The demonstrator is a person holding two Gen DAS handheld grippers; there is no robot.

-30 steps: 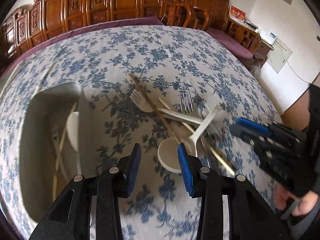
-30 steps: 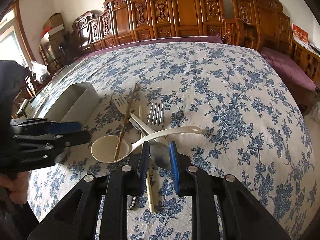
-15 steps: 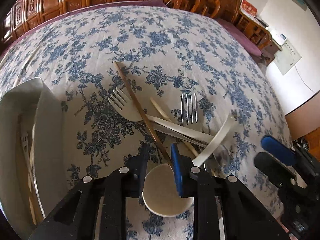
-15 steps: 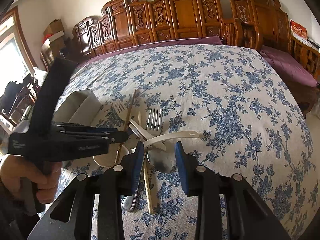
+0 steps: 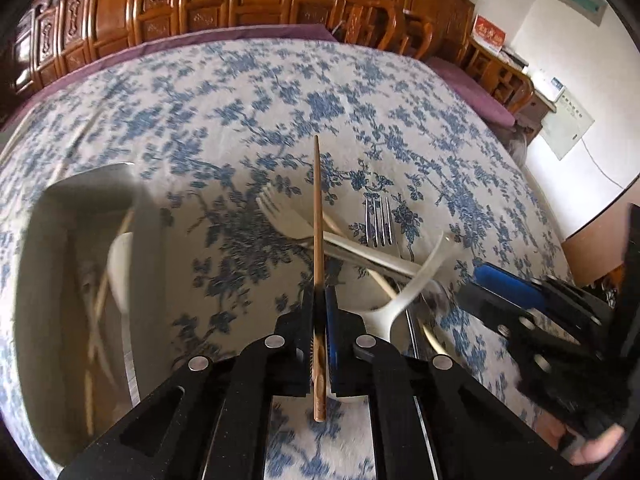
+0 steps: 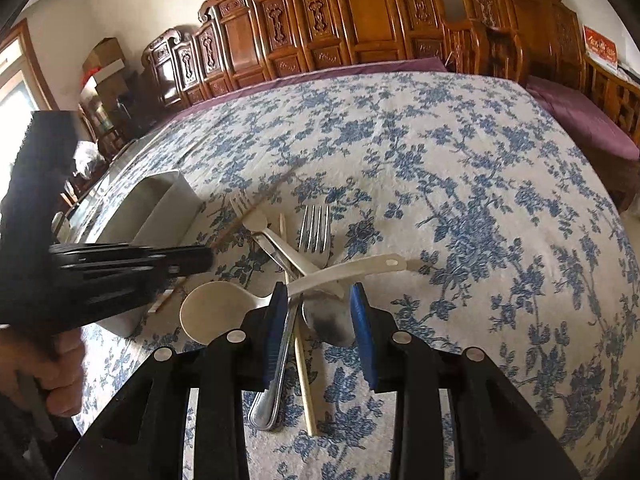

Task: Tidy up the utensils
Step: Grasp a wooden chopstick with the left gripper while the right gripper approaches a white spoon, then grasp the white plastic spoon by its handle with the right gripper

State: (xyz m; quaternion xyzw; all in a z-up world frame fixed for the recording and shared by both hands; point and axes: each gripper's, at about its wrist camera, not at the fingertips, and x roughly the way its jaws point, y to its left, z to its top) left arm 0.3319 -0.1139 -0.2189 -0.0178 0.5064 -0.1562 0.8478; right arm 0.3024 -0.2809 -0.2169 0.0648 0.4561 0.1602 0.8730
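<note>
Left wrist view: left tool (image 5: 319,312) clenched on a brown chopstick (image 5: 317,216), centre frame, lifted off the pile. Bin (image 5: 52,220) at left already holds a spoon and sticks.

Right wrist view: right tool (image 6: 319,328) released, low centre, straddling the metal spoon (image 6: 328,320); forks, ladle (image 6: 216,312), pale chopstick left on the tabletop (image 6: 480,200). Roughly midway. No legible writing.

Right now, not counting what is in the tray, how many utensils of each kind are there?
Forks: 2 (white fork, metal fork)
Spoons: 2 (cream spoon, metal spoon)
Chopsticks: 2 (brown chopstick, pale chopstick)
Total: 6
</note>
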